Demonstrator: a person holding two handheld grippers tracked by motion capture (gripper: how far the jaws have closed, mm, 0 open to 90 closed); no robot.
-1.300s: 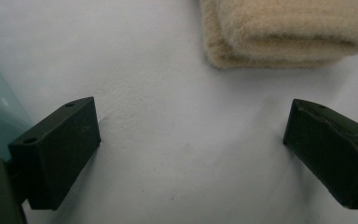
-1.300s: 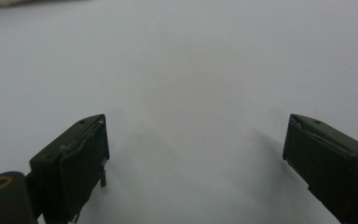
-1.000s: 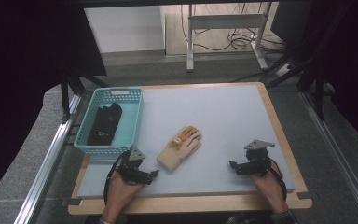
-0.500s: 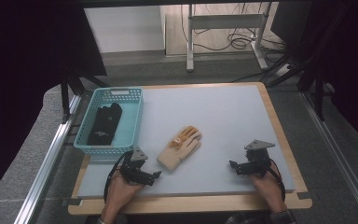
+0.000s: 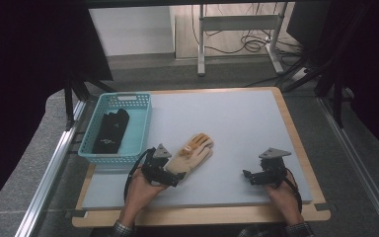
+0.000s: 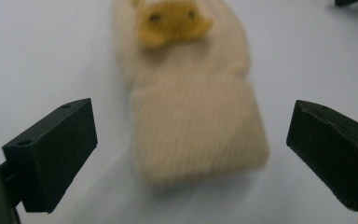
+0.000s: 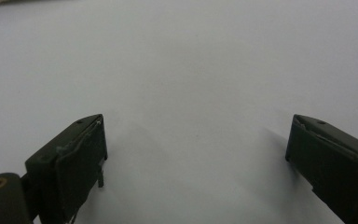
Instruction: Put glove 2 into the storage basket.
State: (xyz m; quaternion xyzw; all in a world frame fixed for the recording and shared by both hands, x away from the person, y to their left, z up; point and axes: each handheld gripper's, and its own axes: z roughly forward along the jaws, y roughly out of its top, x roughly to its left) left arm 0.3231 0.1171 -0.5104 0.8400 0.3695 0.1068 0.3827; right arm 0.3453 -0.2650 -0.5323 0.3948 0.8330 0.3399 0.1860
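Left gripper (image 6: 186, 158) wide open, lined up on the cuff of the cream glove (image 5: 190, 154) near the basket (image 5: 137, 124) – worth pushing in before pinching. Right gripper (image 7: 196, 158) spread too, idle over bare table (image 5: 237, 118).

left gripper (image 5: 170, 177) jaws wide, right gripper (image 5: 250, 177) likewise

Table (image 5: 237, 118) — glove (image 5: 191, 153), basket (image 5: 140, 129)

Glove (image 6: 193, 116) blurred, fingers cut off by top edge.
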